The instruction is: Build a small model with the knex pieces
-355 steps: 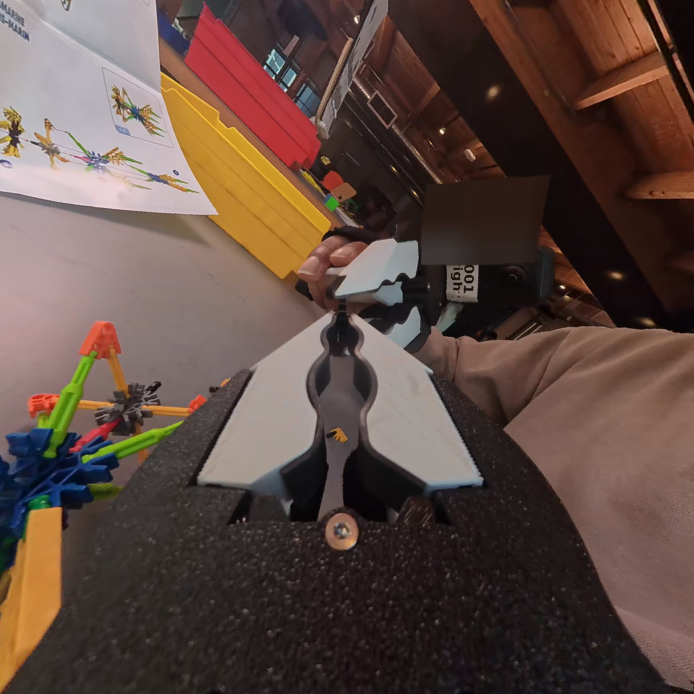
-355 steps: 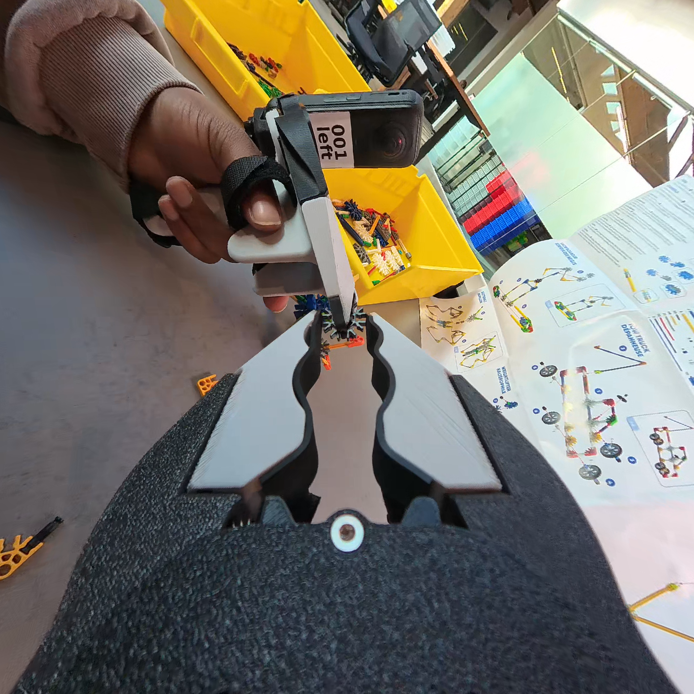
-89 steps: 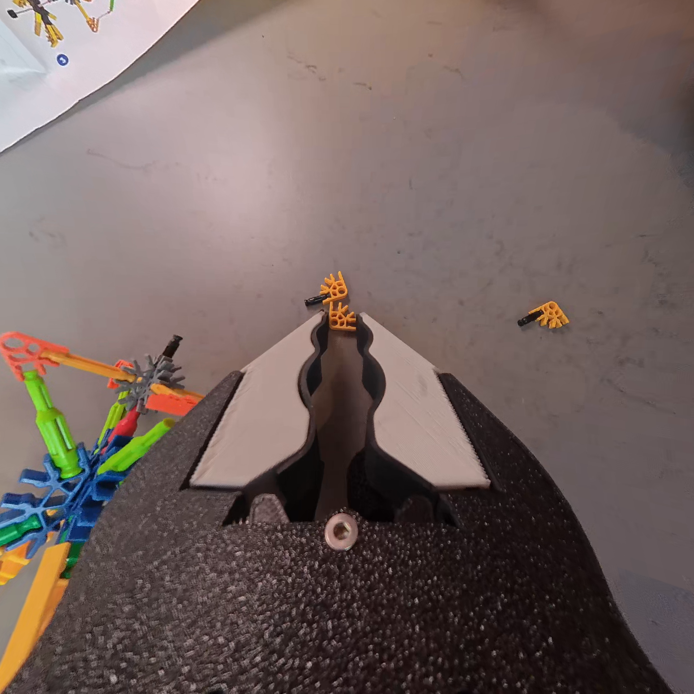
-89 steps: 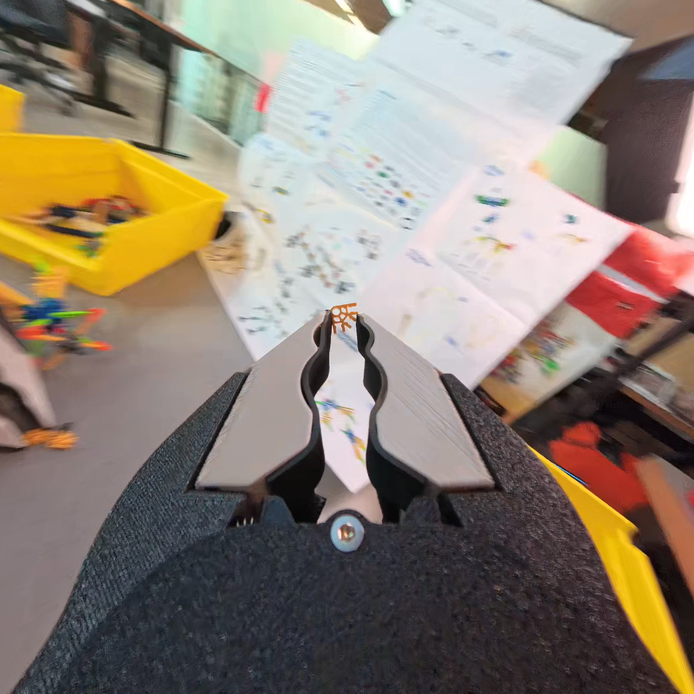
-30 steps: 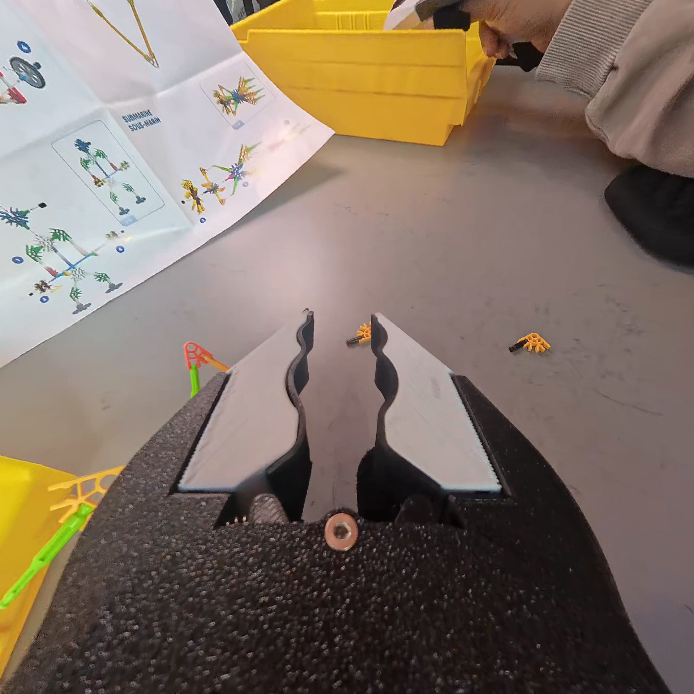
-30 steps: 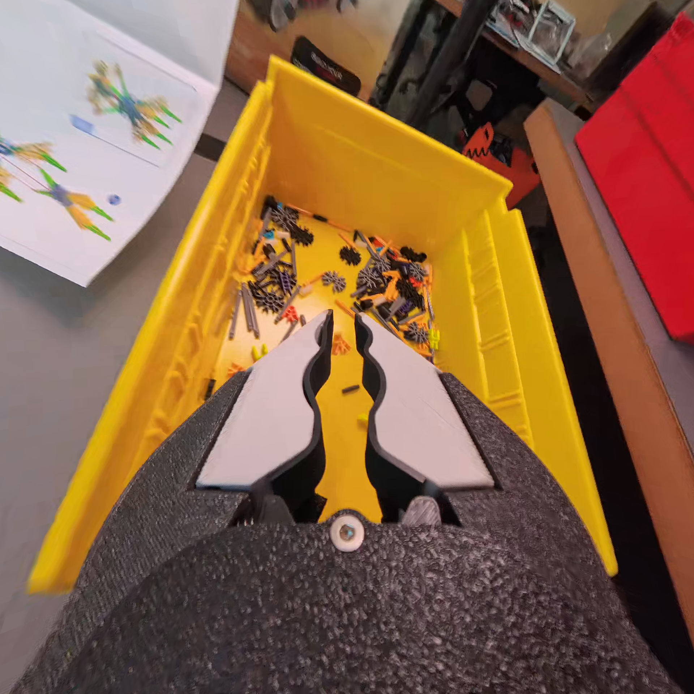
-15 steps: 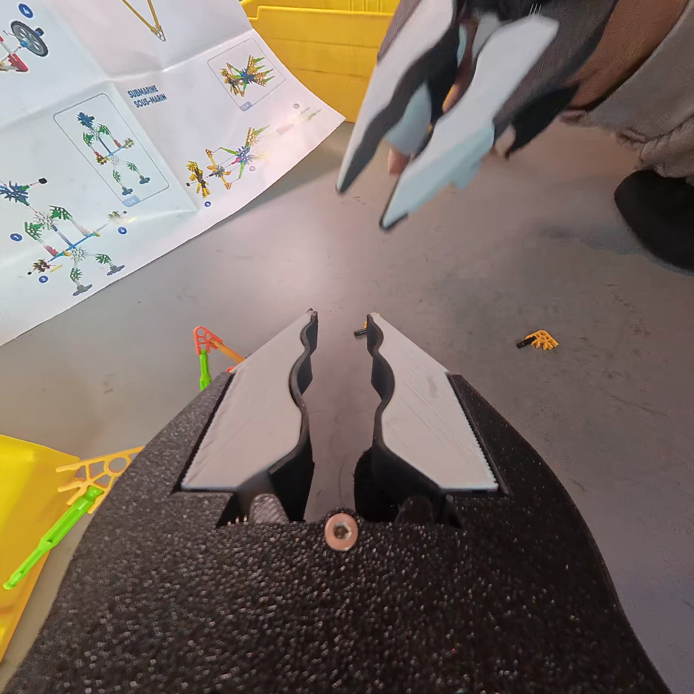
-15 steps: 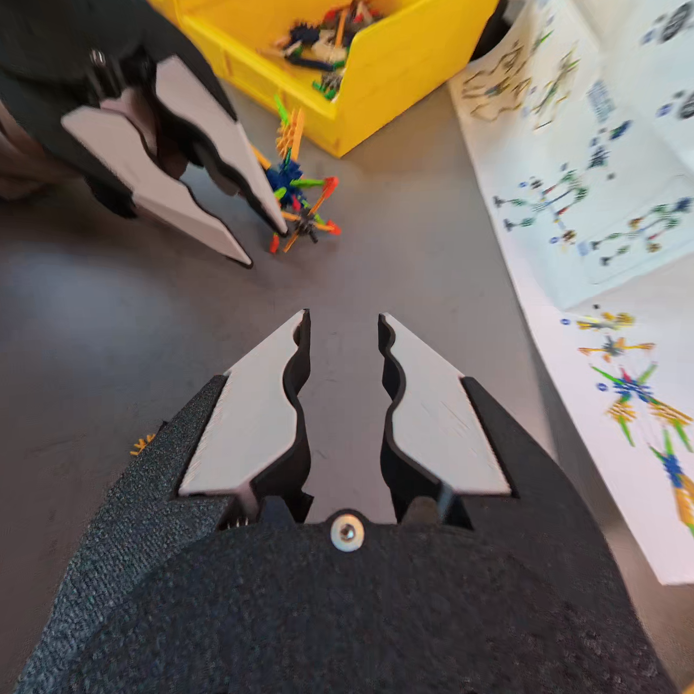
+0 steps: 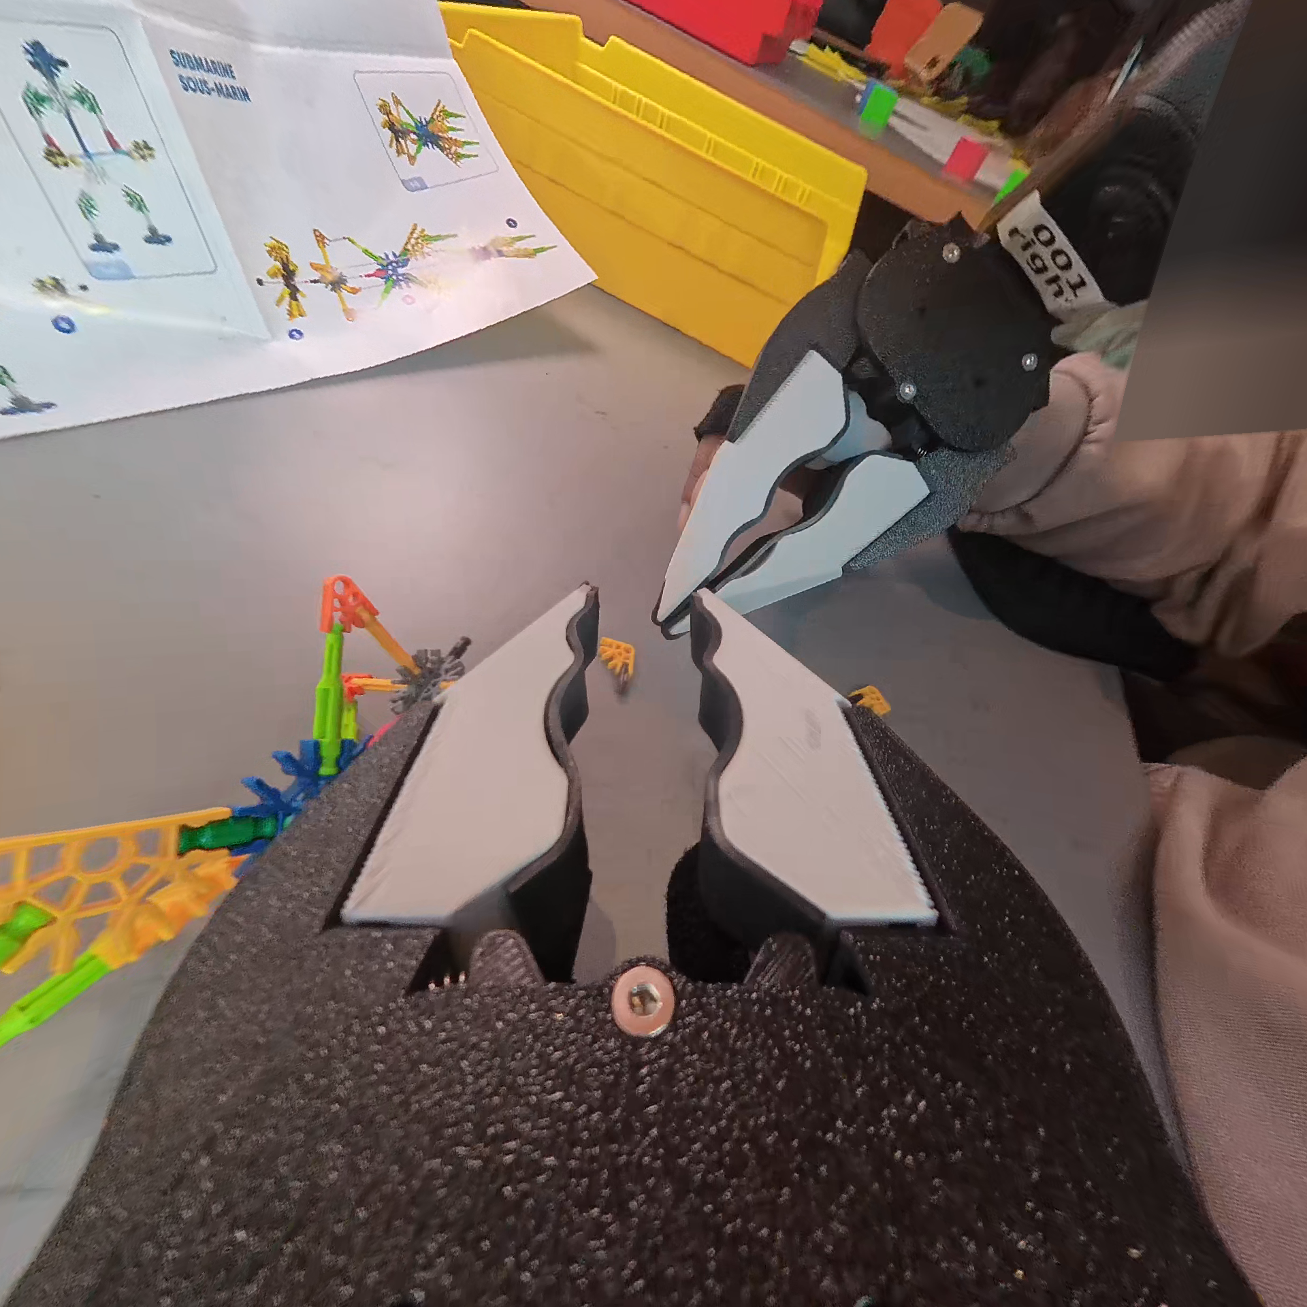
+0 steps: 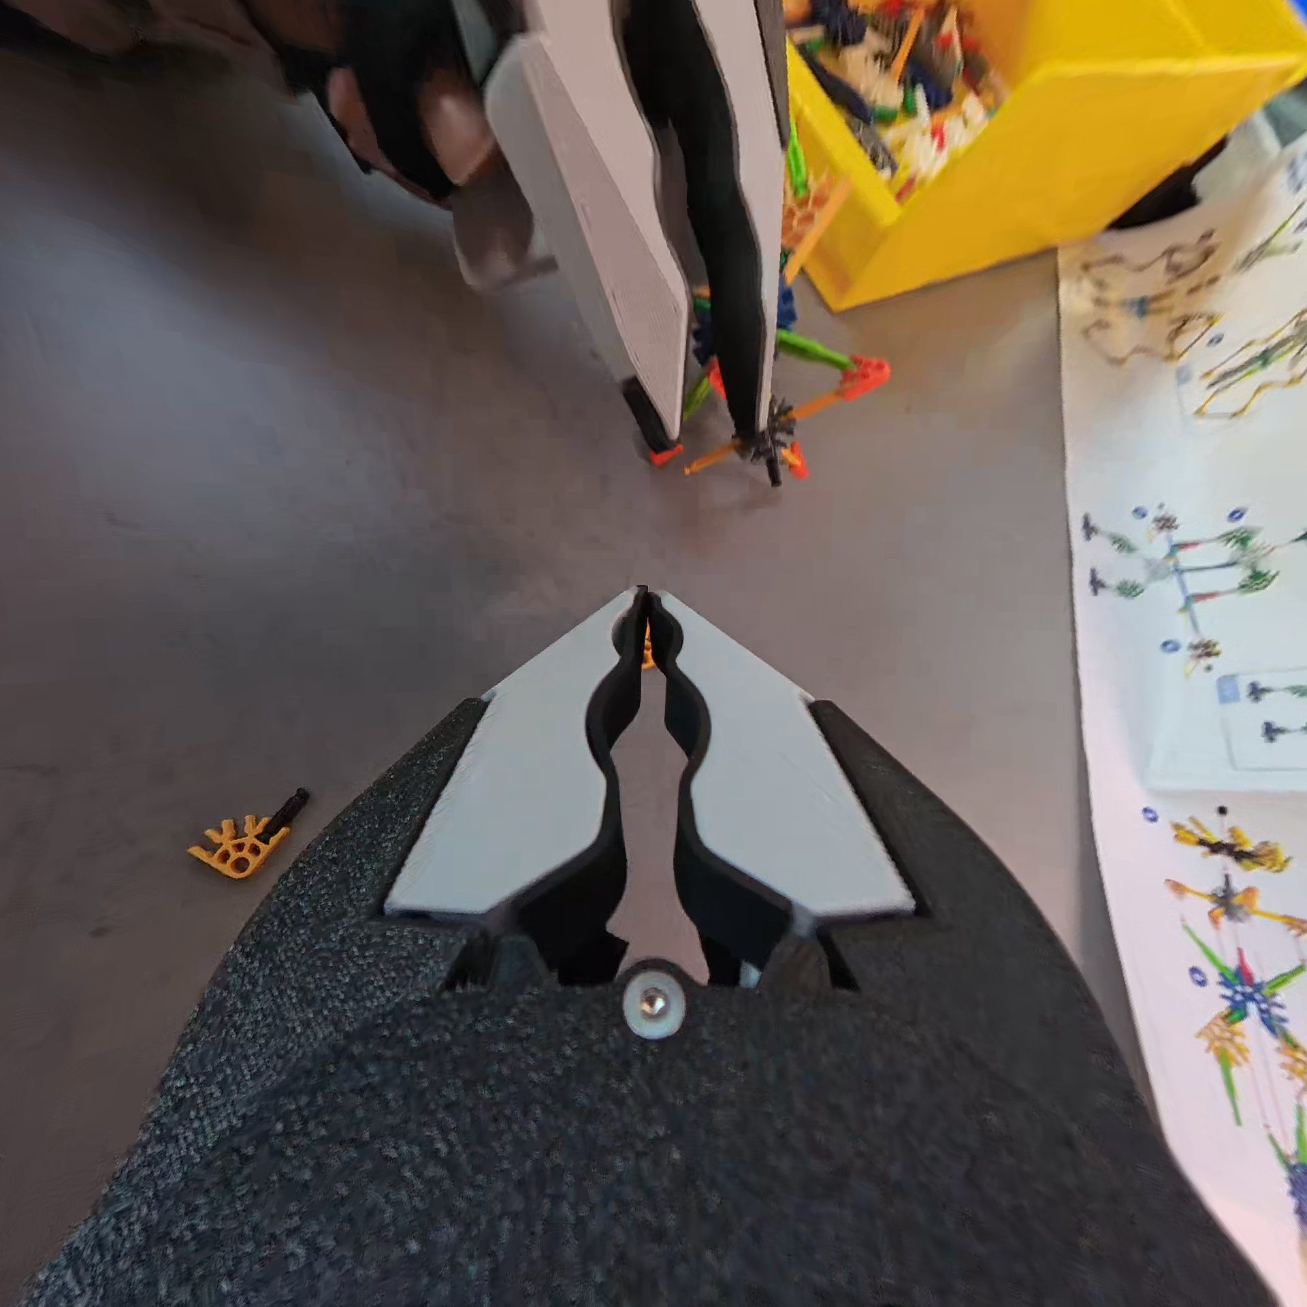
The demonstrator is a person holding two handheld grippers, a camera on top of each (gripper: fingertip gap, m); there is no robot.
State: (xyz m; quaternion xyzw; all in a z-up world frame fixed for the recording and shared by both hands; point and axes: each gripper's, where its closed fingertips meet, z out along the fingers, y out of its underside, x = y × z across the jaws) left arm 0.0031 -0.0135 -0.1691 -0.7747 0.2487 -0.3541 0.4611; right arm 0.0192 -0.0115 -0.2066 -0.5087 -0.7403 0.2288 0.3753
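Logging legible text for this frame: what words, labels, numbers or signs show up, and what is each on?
I do not copy out writing; these things bear it:
Instruction sheet: blue printed heading beside the model diagrams, sharp enough to read.
White label on the camera above the right gripper: black print, sharp enough to read.
Same sheet in the right wrist view: print too blurred to read.
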